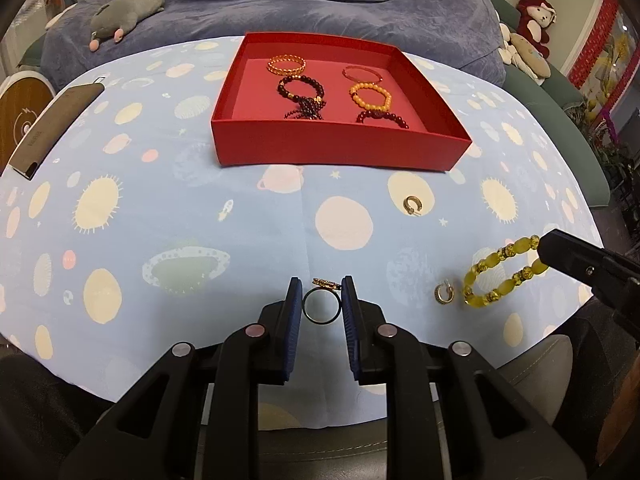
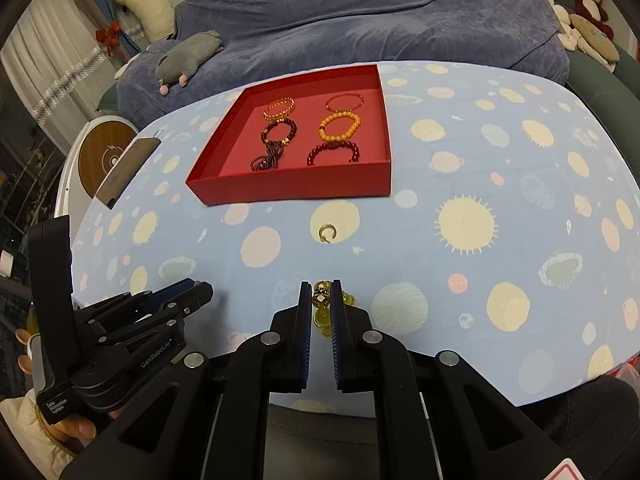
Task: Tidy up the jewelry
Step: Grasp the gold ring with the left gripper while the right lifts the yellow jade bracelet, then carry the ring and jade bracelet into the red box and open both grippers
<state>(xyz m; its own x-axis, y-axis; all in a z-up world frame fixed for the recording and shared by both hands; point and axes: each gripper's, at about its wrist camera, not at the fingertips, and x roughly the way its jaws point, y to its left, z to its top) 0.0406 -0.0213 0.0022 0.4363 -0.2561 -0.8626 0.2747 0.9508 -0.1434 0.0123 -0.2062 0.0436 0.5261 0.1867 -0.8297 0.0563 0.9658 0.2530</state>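
Here we have the red box (image 1: 336,142) well ahead of both jaws, already holding bracelets, so it is likely the target. Our right gripper (image 2: 321,300) is clamped narrow on the yellow bead bracelet (image 1: 502,270). Our left gripper (image 1: 321,300) pinches the ring (image 1: 321,308) upright between its pads.

Soft, even indoor light, sharp focus (edges bowed, corners dark).

Space-print tablecloth (image 1: 240,184), red tray (image 1: 336,148), two earrings (image 1: 412,205) (image 1: 444,292), grey case (image 1: 56,120)
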